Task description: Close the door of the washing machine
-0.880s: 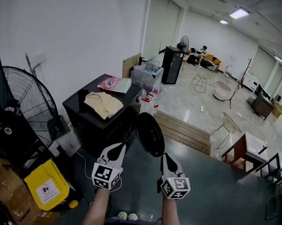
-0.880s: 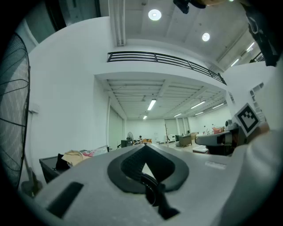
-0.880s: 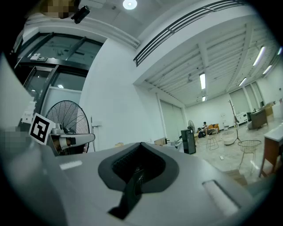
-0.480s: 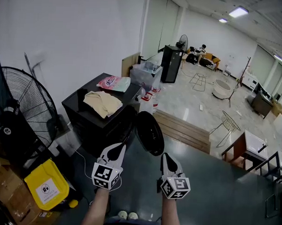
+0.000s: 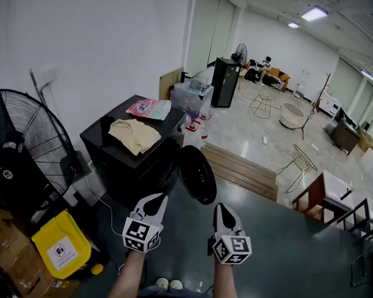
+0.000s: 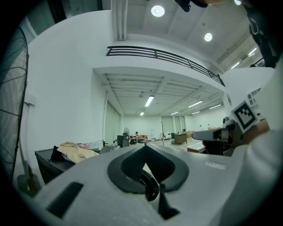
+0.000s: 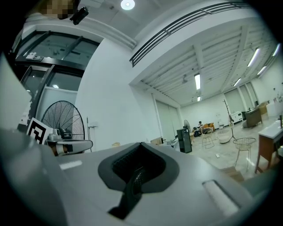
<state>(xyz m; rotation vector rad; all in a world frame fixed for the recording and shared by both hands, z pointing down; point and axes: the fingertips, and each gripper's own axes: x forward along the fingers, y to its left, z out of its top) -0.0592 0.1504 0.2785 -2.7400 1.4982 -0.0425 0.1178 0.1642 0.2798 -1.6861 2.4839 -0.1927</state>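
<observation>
head view: the black front-loading washing machine [image 5: 133, 174] stands ahead-left. its round dark door [image 5: 198, 175] hangs open off the machine's front right edge, upright, beyond both tongs and likely nearer the right gripper [image 5: 221, 209]. that and the left gripper [image 5: 154, 202] have jaws together, empty. versus earlier, both sit slightly lower; the door's angle looks unchanged.
</observation>
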